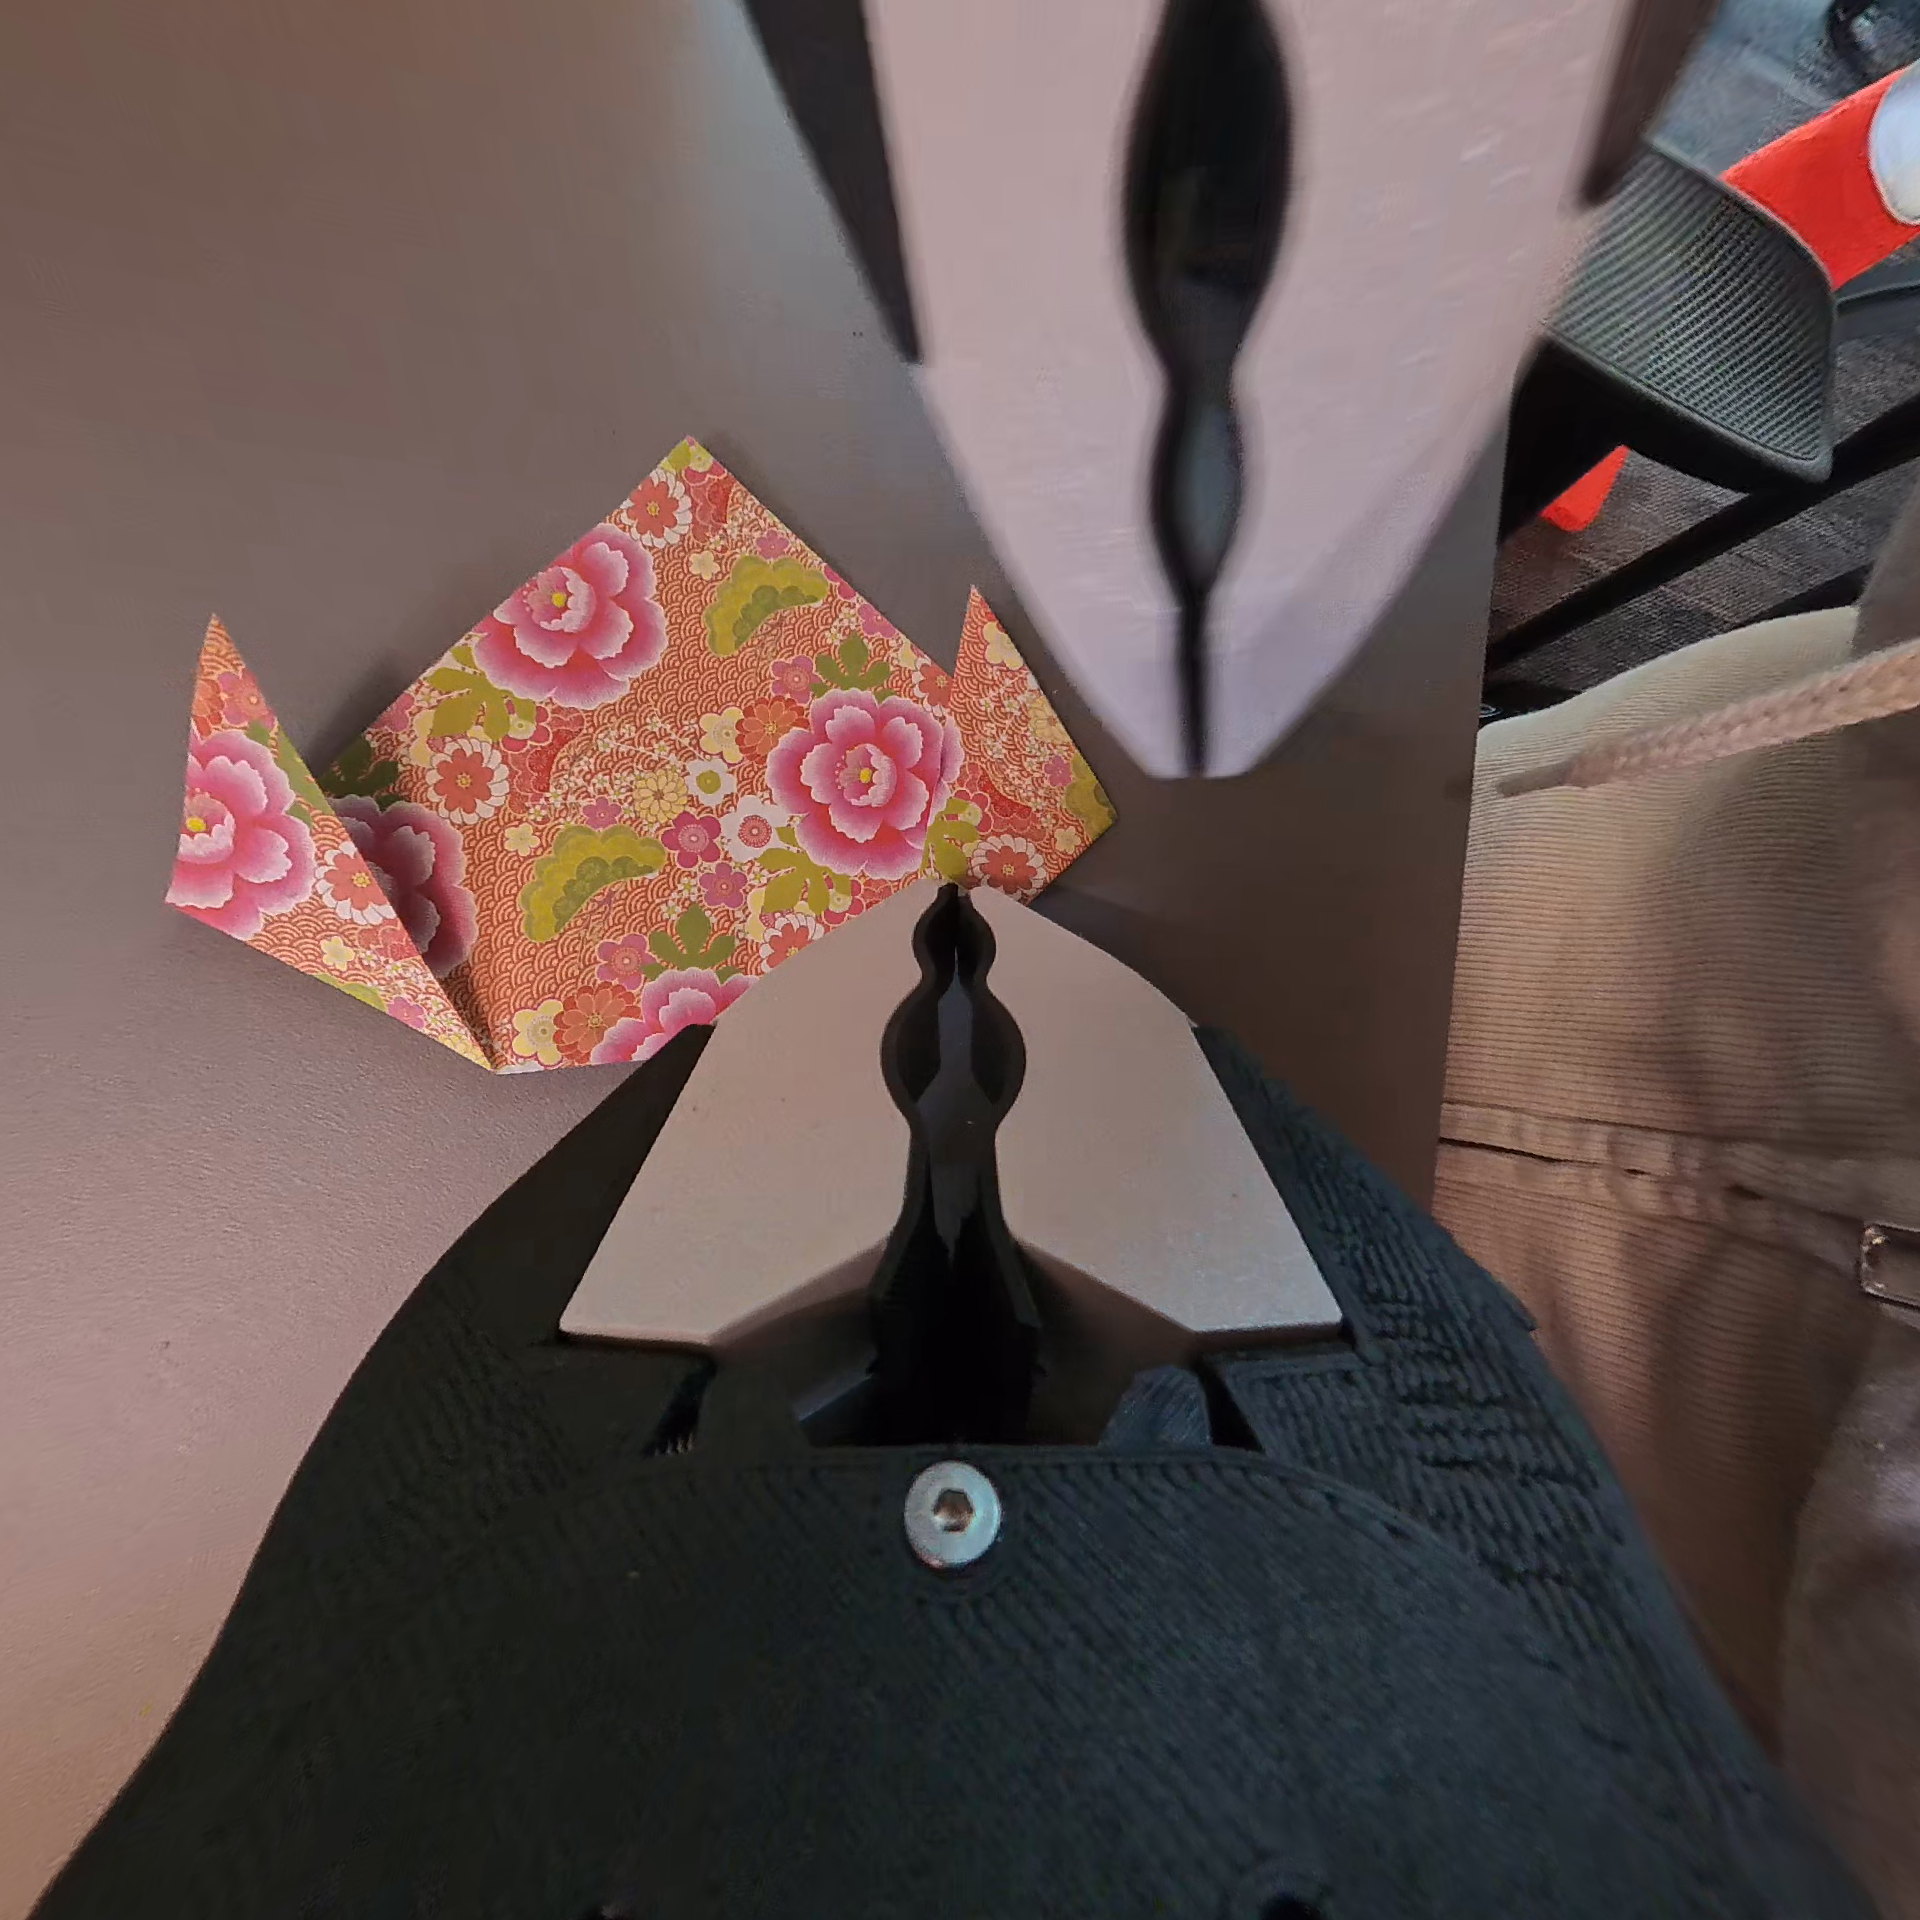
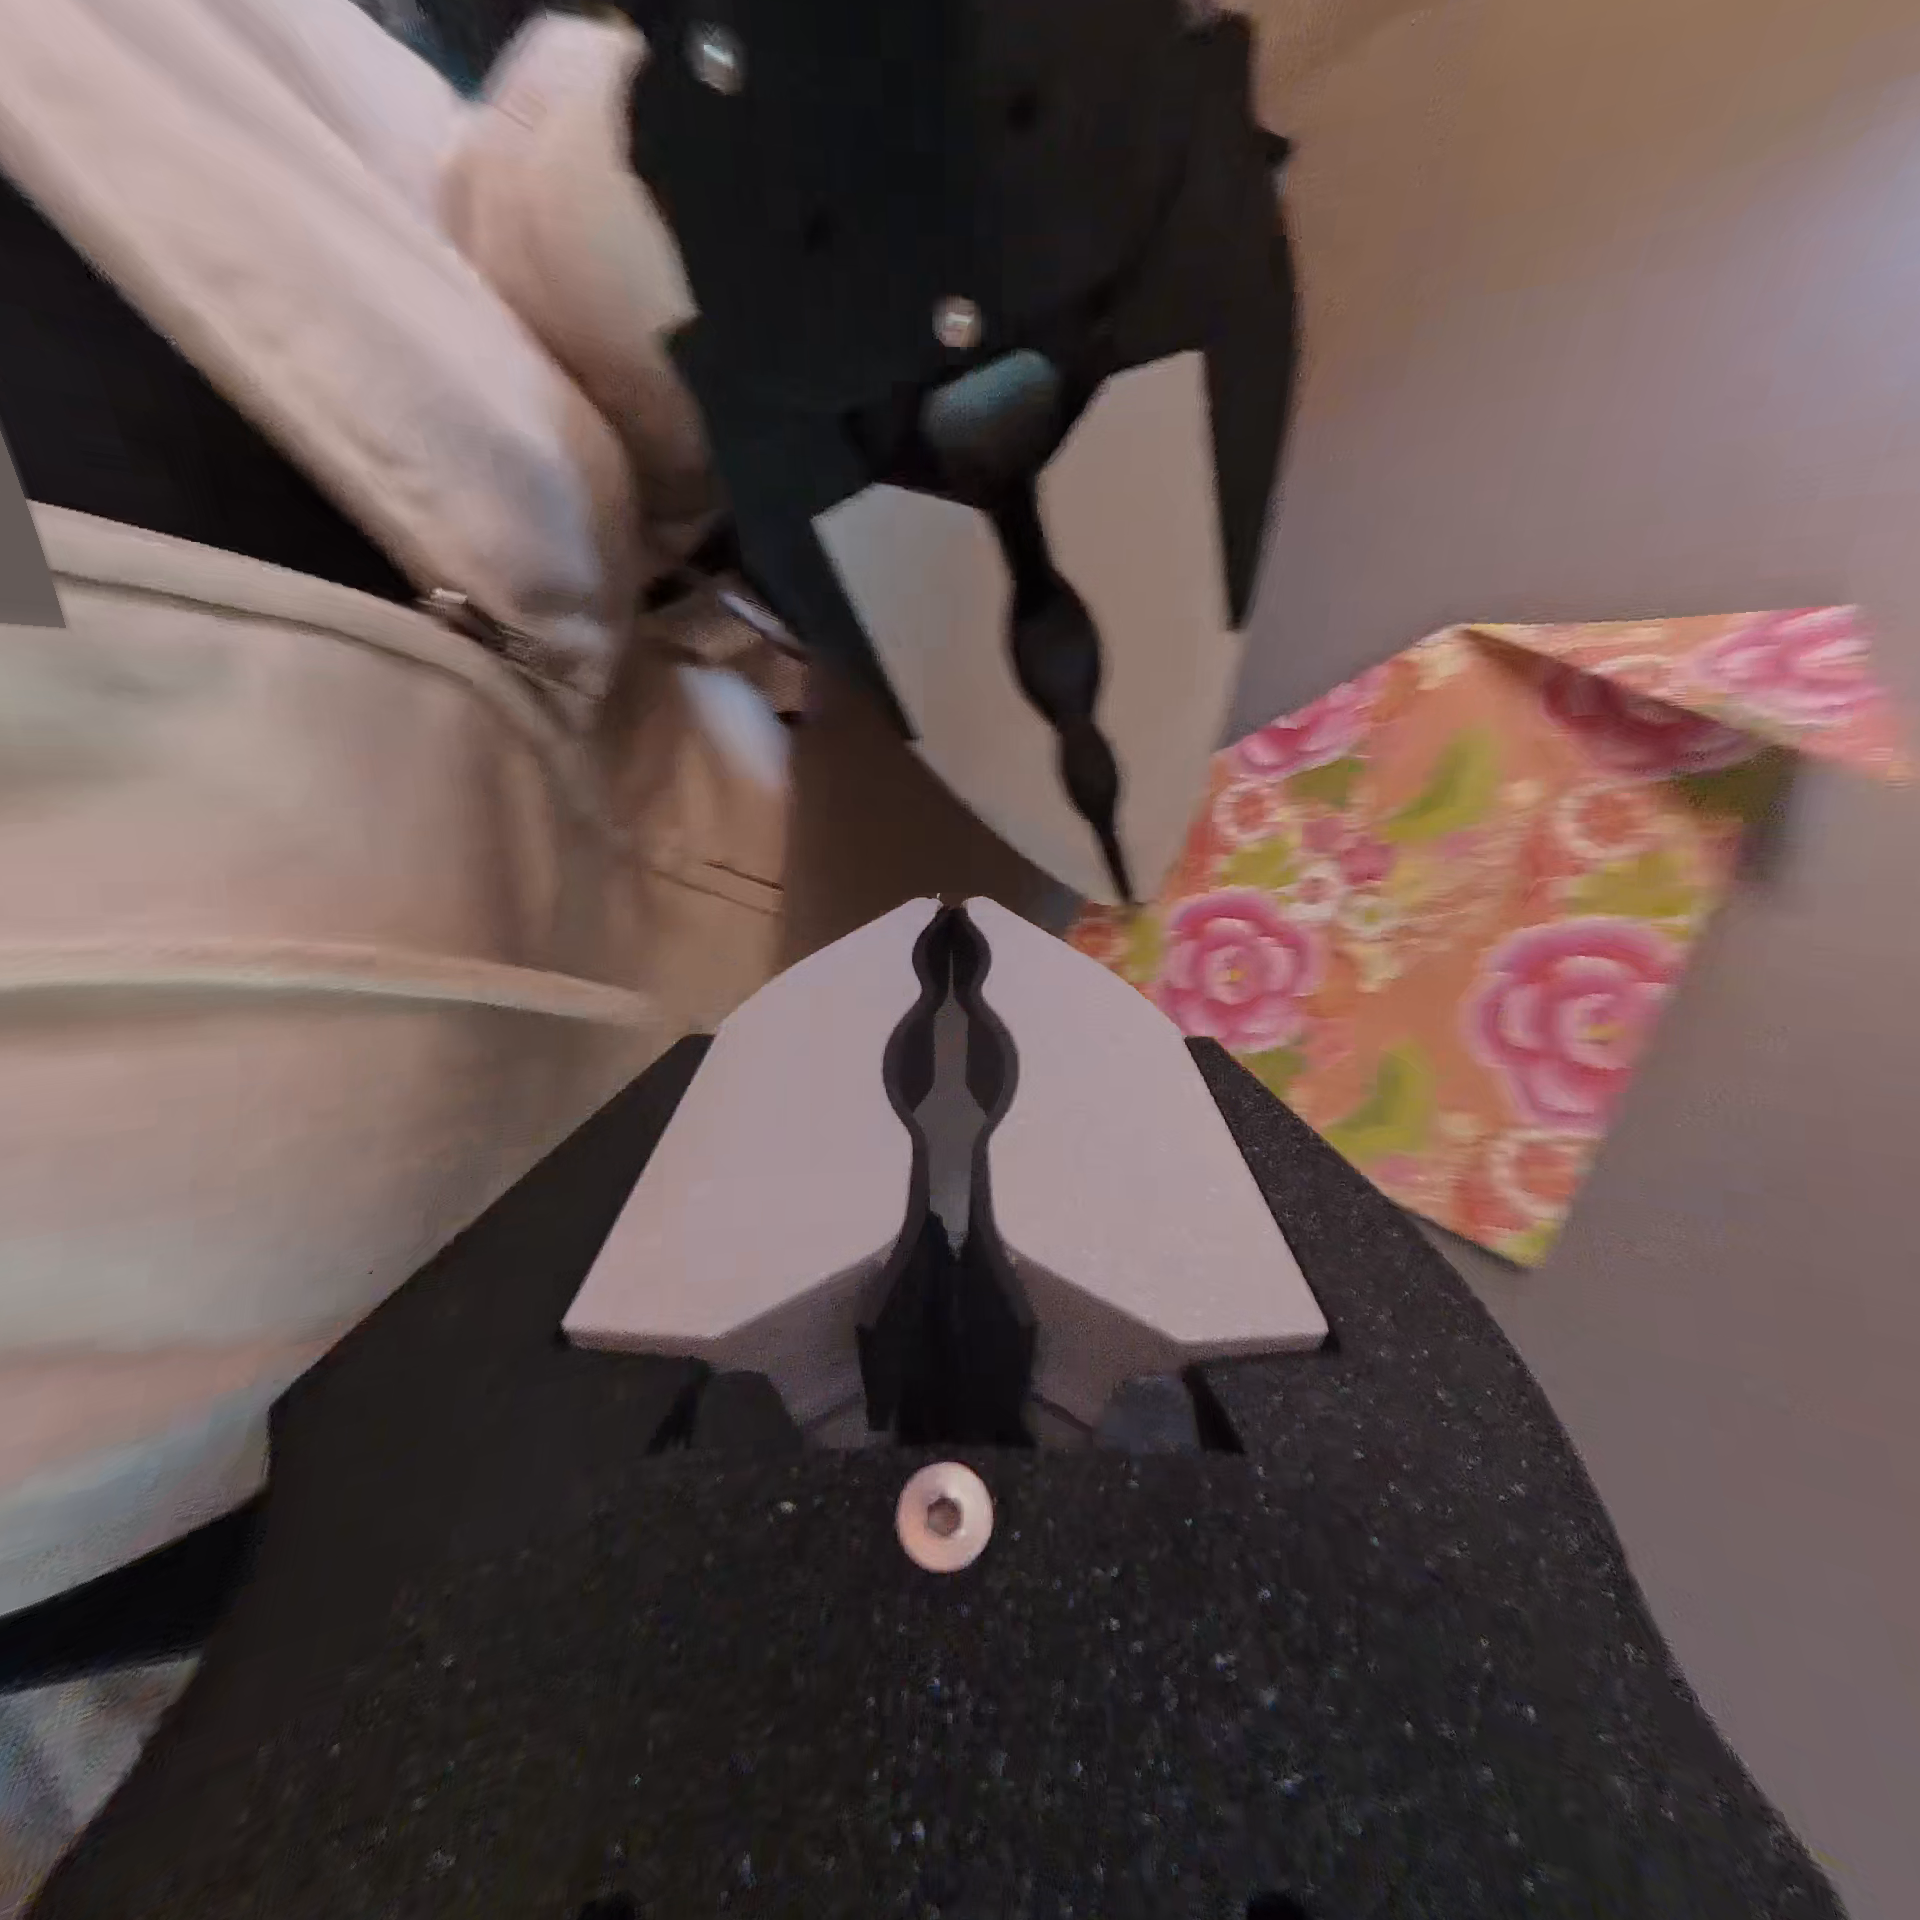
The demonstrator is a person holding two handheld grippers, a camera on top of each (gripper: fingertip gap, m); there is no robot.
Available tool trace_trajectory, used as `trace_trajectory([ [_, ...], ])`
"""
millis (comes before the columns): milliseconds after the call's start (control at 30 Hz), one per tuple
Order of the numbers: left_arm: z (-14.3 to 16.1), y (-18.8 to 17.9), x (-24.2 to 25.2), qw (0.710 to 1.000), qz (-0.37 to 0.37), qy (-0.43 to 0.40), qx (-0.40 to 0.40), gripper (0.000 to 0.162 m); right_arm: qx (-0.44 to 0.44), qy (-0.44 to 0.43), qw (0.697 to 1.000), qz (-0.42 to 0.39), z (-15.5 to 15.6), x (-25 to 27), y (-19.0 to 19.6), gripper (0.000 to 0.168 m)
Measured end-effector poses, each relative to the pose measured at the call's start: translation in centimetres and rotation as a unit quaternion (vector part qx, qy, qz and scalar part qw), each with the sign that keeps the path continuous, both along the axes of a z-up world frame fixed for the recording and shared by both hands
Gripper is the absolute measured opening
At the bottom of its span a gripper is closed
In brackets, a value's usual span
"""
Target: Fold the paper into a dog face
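**Both grippers closed, paper on table**

Count: one paper (image 1: 644,769), two grippers, one table (image 1: 312,312), one person.

Paper: floral print, pink flowers on orange, partly folded. It lies on the grey table. Two corner flaps stand up, one at its left end and one at its right end as the left wrist view shows it. The rest lies flat.

Left gripper (image 1: 954,896): clenched, fingertips together. The tips sit at the near edge of the paper, by the right flap. Whether they pinch that edge or only touch it, I cannot tell.

Right gripper (image 2: 954,906): clenched, tips together, nothing between them. It is off the paper, over the table's edge near the person.

Left wrist view only: the whole outline of the paper, both flaps sharp; the right gripper (image 1: 1195,764) coming in from the far side, tips just right of the right flap, blurred; a black mesh chair part (image 1: 1704,312) and something red (image 1: 1829,197) at far right.

Right wrist view only: the left gripper (image 2: 1122,894) from the front, its tips at the paper's (image 2: 1455,935) corner; a beige jacket (image 2: 260,831) with a zip at left. Paper here is blurred and cut off at the right.
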State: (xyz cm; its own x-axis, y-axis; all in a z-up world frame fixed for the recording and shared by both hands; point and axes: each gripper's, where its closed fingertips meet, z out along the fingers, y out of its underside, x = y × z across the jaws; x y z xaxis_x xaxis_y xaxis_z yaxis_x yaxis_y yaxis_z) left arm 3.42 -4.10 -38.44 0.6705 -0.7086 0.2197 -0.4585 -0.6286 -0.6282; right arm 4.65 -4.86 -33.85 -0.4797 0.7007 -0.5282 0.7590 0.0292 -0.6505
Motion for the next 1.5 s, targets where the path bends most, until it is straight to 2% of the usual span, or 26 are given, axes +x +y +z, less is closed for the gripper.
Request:
trace_trajectory([
  [167, 0.2, -0.2, 0.0, 1.0, -0.008, -0.009, -0.002, 0.0, 0.04, -0.068, 0.997, 0.027, -4.0, 0.2, -0.4, 0.0],
  [267, 3.0, 0.5, -0.8, 0.995, 0.033, -0.069, 0.061, 0.0, 0.006, -0.089, 0.996, 0.009, -4.1, 0.1, -0.3, 0.0],
  [333, 3.8, 0.5, -1.8, 0.993, 0.052, -0.061, 0.085, 0.0, 0.003, -0.087, 0.996, 0.007, -4.1, 0.1, -0.3, 0.0],
  [533, 0.3, 0.5, -2.0, 0.994, 0.014, 0.081, 0.075, 0.0, 0.023, -0.101, 0.994, 0.02, -4.1, 0.2, -0.2, 0.0],
  [700, 0.2, 1.0, -3.2, 0.991, 0.033, 0.101, 0.076, 0.0, 0.013, -0.12, 0.992, 0.019, -4.2, 0.2, -0.2, 0.0],
  [767, 1.4, 1.1, -3.2, 0.992, 0.05, 0.071, 0.095, 0.0, 0.009, -0.124, 0.992, 0.019, -4.2, 0.2, -0.2, 0.0],
  [867, 3.7, -0.3, -0.1, 0.995, 0.015, -0.045, 0.086, 0.0, -0.007, -0.125, 0.992, 0.011, -4.2, 0.2, -0.1, 0.0],
  [1067, 0.3, -0.7, 0.3, 0.997, -0.009, 0.052, 0.055, 0.0, -0.01, -0.116, 0.993, 0.008, -4.2, 0.3, -0.1, 0.0],
  [1300, 0.1, -0.8, 0.0, 0.999, -0.002, 0.032, 0.022, 0.0, -0.026, -0.11, 0.994, -0.002, -4.2, 0.3, -0.1, 0.001],
  [1400, 0.2, -0.7, -2.0, 0.999, 0.031, 0.018, -0.003, 0.001, -0.03, -0.106, 0.994, -0.006, -4.2, 0.3, -0.1, 0.001],
  [1500, 0.2, -0.5, -5.2, 0.996, 0.042, 0.072, 0.02, 0.0, -0.036, -0.104, 0.994, -0.007, -4.2, 0.3, 0.0, 0.001],
])
